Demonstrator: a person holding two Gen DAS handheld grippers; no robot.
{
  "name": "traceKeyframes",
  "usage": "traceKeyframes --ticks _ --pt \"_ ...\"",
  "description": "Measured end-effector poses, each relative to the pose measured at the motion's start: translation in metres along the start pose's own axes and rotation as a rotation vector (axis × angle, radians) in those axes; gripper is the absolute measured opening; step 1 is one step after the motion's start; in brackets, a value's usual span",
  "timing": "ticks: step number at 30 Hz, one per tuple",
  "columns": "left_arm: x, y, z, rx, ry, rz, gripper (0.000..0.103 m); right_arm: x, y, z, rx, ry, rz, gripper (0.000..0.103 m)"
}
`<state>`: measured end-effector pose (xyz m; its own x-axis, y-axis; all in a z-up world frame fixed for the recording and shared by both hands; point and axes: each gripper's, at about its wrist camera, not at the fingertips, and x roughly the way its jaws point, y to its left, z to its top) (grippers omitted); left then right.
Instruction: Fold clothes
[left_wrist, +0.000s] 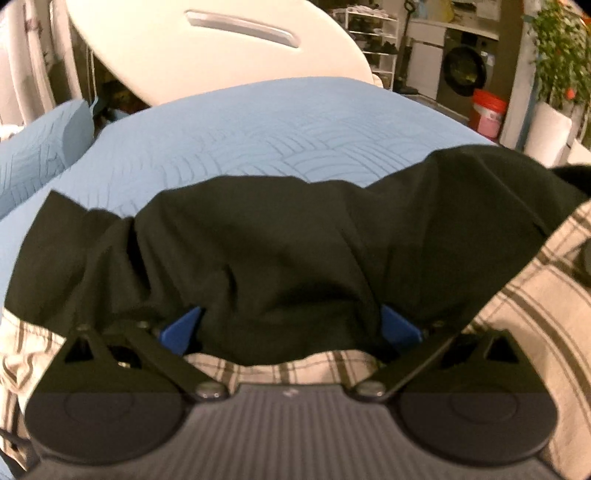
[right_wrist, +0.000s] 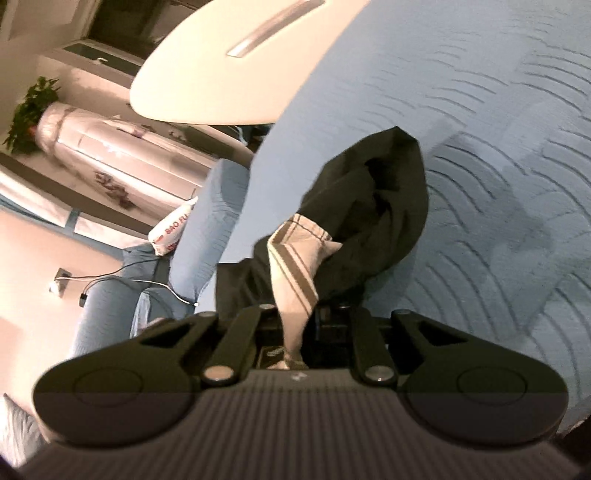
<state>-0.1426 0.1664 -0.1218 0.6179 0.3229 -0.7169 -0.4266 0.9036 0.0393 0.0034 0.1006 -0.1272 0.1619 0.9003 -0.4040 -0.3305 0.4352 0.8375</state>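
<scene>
My right tool (right_wrist: 301, 325) is clamped on cloth: a bunch of plaid fabric (right_wrist: 295, 266) runs straight into the closed jaws, with black fabric (right_wrist: 373, 206) wrapped round it and hanging off the far side. No bare pad shows, so I read the grip from the cloth pinched at the throat of the tool. I take it at a bunched corner because that gives one firm hold on several layers at once, enough to lift an edge clear of the bed (right_wrist: 480, 110).

My left tool (left_wrist: 291, 325) stands apart. Both blue fingers (left_wrist: 181, 328) are wide of each other, and the black fabric (left_wrist: 277, 240) drapes over and between them. I cannot see the pads pressing on it, so I count it as not gripped on this side. The open jaws sit under the near hem, which looks like a position for taking the second corner.

The clothes lie on the near part of the bed. In the left view the black piece spreads left to right across the blue cover (left_wrist: 258, 129), and the plaid piece (left_wrist: 517, 295) shows beneath it at near left, near centre and right. The far half of the bed is bare cover, left as room to lay the fold. A white headboard (left_wrist: 221, 48) stands beyond.

Judgement: early in the fold, with one corner held and the other still to take.
</scene>
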Motion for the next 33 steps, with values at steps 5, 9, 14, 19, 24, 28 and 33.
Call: traceKeyframes --ticks 5,9,14,19,24,28,33 --pt "-0.02 0.027 0.007 -0.035 0.018 -0.011 0.103 0.003 0.011 -0.002 -0.071 -0.019 -0.047 0.013" --pt "-0.01 0.031 0.0 0.001 0.049 -0.031 0.103 0.004 0.008 0.001 -0.041 -0.037 -0.075 0.013" --pt "-0.032 0.054 0.007 -0.098 0.05 -0.127 0.099 0.013 0.032 -0.005 -0.084 -0.063 -0.101 0.013" --pt "-0.095 0.12 -0.004 -0.33 -0.05 -0.202 0.102 0.022 0.08 -0.002 -0.223 -0.113 -0.128 0.013" --pt "-0.156 0.202 -0.028 -0.606 -0.181 -0.077 0.103 0.07 0.175 -0.023 -0.571 -0.113 -0.134 0.013" --pt "-0.175 0.245 -0.026 -0.642 -0.23 0.024 0.103 0.17 0.249 -0.085 -0.839 0.048 -0.07 0.013" --pt "-0.164 0.259 0.001 -0.588 -0.162 -0.019 0.103 0.282 0.245 -0.162 -1.036 0.201 -0.222 0.017"
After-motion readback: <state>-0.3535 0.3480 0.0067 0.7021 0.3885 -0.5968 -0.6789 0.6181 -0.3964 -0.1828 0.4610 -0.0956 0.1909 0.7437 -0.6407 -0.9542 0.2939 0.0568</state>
